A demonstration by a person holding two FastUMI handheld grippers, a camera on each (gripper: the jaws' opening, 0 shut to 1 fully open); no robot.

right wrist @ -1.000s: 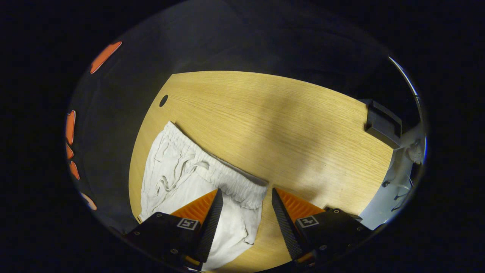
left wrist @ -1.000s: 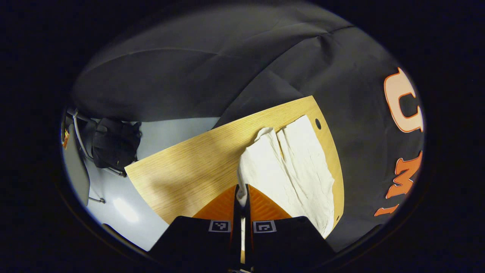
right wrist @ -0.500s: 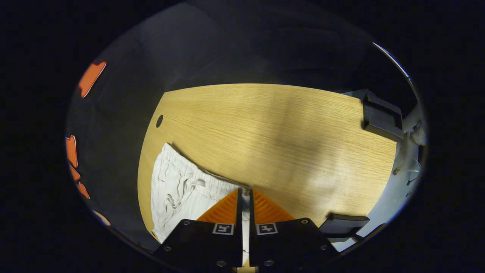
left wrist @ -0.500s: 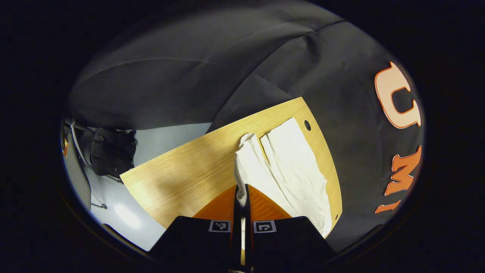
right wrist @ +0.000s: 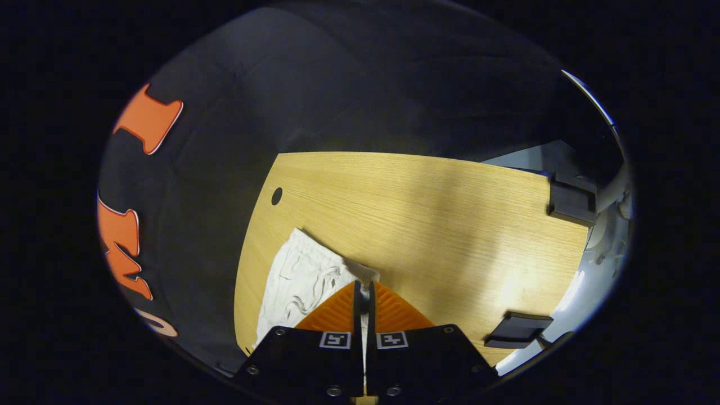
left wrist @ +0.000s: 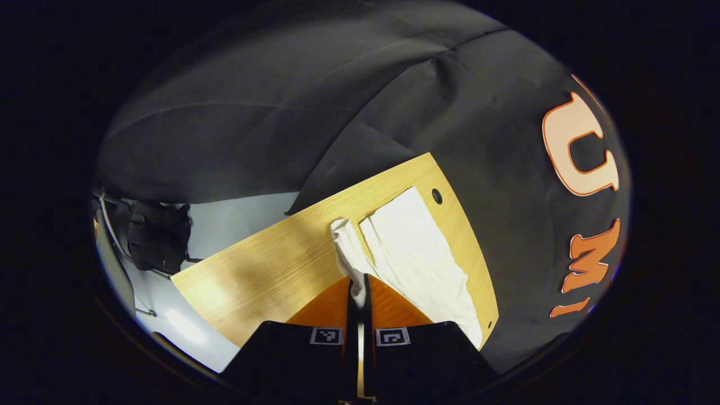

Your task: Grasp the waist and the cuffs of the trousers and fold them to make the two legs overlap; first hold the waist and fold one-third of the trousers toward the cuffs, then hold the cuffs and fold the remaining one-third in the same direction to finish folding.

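White trousers lie along the far edge of a wooden table. In the left gripper view one leg lies flat, and the other leg's cuff is lifted, pinched in my left gripper, which is shut on it. In the right gripper view the gathered elastic waist rises off the table, and my right gripper is shut on its near corner.
The table has a cable hole near the trousers' far end, seen too as the cable hole. Black clamps grip the table's edge. A dark bag sits on the pale floor beyond the table. Black cloth walls stand close behind.
My right gripper went from open above the waist to shut on it, then lifted. My left gripper kept its hold on the cuff and rose, pulling that leg up and narrower.
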